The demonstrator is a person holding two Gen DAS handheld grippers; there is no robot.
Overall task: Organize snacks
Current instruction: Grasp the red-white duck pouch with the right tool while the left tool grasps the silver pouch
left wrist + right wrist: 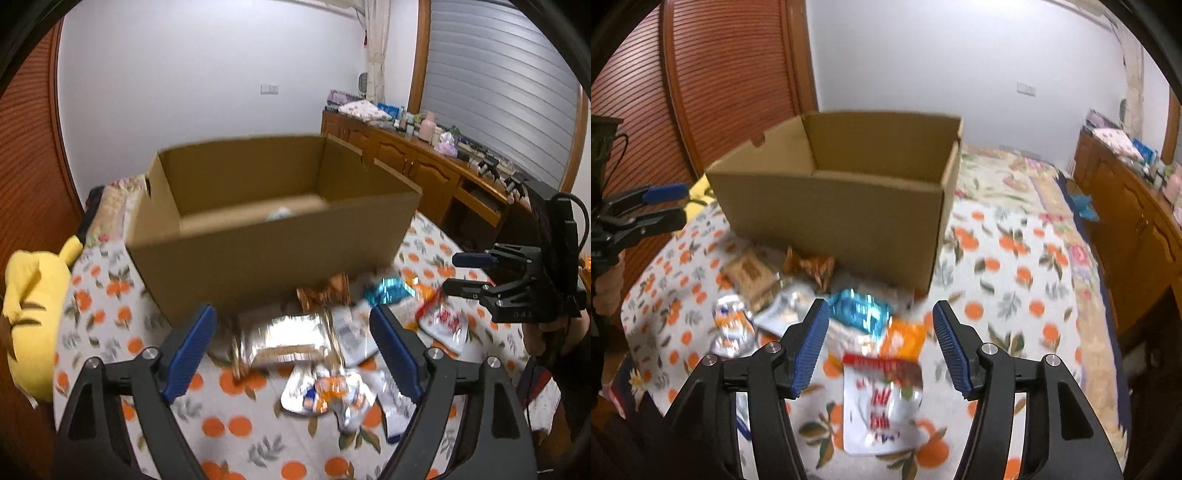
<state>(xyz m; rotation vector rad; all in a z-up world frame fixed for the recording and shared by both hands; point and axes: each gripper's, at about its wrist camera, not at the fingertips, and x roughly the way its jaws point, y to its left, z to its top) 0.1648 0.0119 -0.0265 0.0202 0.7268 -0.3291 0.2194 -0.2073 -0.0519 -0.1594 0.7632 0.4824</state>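
Yellow plush toy (35, 317) at far left; cardboard box (273, 258) upright on orange-print cloth (96, 306). Snack packets (288, 341) lie scattered just before box. Left gripper (293, 349) spread wide, empty, above packets. Right gripper (881, 349) parted, gripping nothing, over red-white packet (881, 402).

I can't read any print on the snack packets (882, 391); motion smears them. The cardboard box (266, 254) hides its own floor, where I glimpse only one small pale object (279, 213), unidentifiable.
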